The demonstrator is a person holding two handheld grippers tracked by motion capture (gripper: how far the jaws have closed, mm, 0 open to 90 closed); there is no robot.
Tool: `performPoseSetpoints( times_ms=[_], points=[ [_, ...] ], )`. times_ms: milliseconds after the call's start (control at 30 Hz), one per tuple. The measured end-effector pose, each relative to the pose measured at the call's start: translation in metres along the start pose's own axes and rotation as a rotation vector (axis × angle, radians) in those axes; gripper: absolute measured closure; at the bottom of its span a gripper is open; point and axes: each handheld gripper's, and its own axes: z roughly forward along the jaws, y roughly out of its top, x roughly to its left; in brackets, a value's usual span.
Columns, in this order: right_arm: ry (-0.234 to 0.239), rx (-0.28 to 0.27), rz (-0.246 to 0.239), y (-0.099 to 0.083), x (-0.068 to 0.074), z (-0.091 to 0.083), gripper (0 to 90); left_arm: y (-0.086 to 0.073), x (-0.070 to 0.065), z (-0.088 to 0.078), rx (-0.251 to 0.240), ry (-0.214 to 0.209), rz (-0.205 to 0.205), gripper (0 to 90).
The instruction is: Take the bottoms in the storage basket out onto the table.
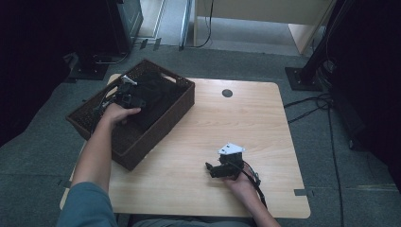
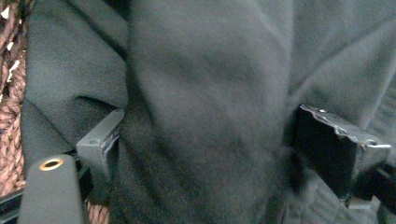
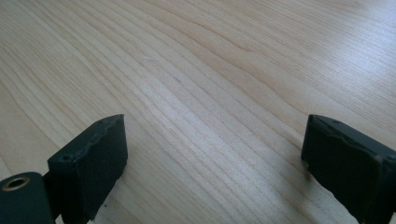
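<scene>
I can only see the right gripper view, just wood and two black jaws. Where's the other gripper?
Observer: The left gripper is inside a brown basket on the left side of the table.
Operator: What's in the basket?
Observer: A black cloth, all bunched up.
Operator: Is the gripper grabbing it?
Observer: Its jaws stand wide apart, with a fold of the cloth between them.
</scene>
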Motion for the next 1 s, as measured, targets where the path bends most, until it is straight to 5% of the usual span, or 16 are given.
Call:
performPoseSetpoints(
  times_ms=[67,167,333,467,500,533,567,733,800,933,1000],
  points=[
    [0.0,0.0,0.0,0.0,0.0,0.0,6.8,0.001,0.003,0.005,-0.008,0.033,-0.001,13.8],
    [0.0,0.001,0.001,0.0,0.0,0.0,6.8,0.001,0.012,0.017,0.009,0.13,-0.096,2.2],
    [-0.001,0.0,-0.001,0.0,0.0,0.0,6.8,-0.003,0.009,0.024,-0.036,0.128,-0.017,0.5],
    [0.0,0.001,0.001,0.0,0.0,0.0,6.8,-0.006,0.008,0.019,-0.051,0.142,0.007,11.4],
    [0.0,0.001,0.001,0.0,0.0,0.0,6.8,-0.008,0.007,0.017,-0.064,0.097,0.012,21.2],
    [0.0,0.001,0.001,0.0,0.0,0.0,6.8,-0.008,0.005,0.017,-0.072,0.101,0.016,31.6],
    [0.0,0.001,0.002,0.0,0.0,0.0,6.8,-0.009,0.002,0.016,-0.072,0.112,0.034,32.8],
    [0.0,0.0,0.0,0.0,0.0,0.0,6.8,-0.01,0.001,0.013,-0.079,0.055,0.037,64.9],
    [0.0,0.0,0.0,0.0,0.0,0.0,6.8,-0.01,-0.002,0.012,-0.074,0.04,0.058,71.6],
    [0.002,0.001,0.0,0.0,0.0,0.0,6.8,-0.004,-0.008,0.003,-0.048,-0.077,0.05,74.7],
    [0.002,0.001,-0.001,0.0,0.0,0.0,6.8,0.0,-0.011,-0.007,-0.084,-0.132,0.044,75.2]
  ],
)
